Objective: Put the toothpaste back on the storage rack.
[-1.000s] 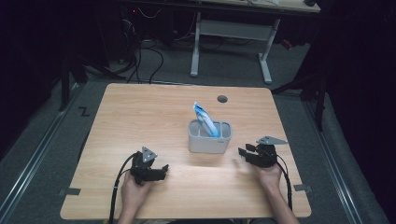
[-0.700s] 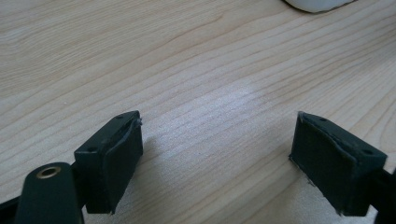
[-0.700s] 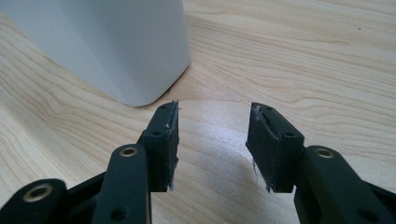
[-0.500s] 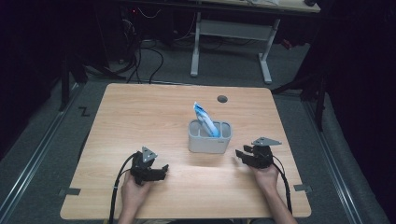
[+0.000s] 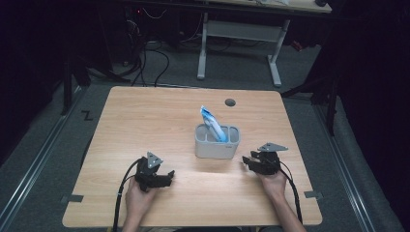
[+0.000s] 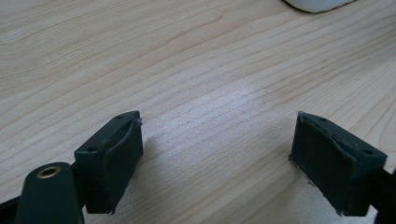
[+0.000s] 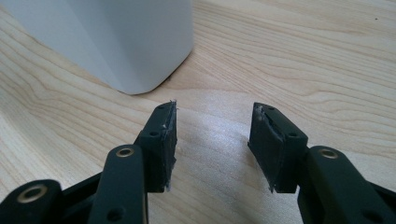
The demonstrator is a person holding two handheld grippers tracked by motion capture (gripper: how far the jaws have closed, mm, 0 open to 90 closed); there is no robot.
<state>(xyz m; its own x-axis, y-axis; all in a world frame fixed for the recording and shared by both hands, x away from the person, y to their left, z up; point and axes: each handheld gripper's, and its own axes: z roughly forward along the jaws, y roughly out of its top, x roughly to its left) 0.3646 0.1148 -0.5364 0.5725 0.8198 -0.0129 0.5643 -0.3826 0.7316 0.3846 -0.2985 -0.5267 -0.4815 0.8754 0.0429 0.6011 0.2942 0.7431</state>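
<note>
A grey two-compartment holder (image 5: pixel 217 141) stands at the middle of the wooden table (image 5: pixel 145 116), with a blue and white packet (image 5: pixel 212 123) leaning out of it. My left gripper (image 5: pixel 167 177) rests near the front left, open, with bare wood between its jaws (image 6: pixel 215 140). To the right of the holder my right gripper (image 5: pixel 247 162) is held low over the table, open and empty (image 7: pixel 212 140). The holder's rounded grey corner (image 7: pixel 126 42) stands just beyond its jaws. A hand holds each gripper.
A small round hole (image 5: pixel 230 102) sits in the table near its far edge. Black cables trail from both grippers over the front edge. Beyond the table stand a white desk frame (image 5: pixel 241 43) and floor cables.
My right gripper has drifted slightly left and toward the front, closer to the holder. The left gripper and the holder have stayed put.
</note>
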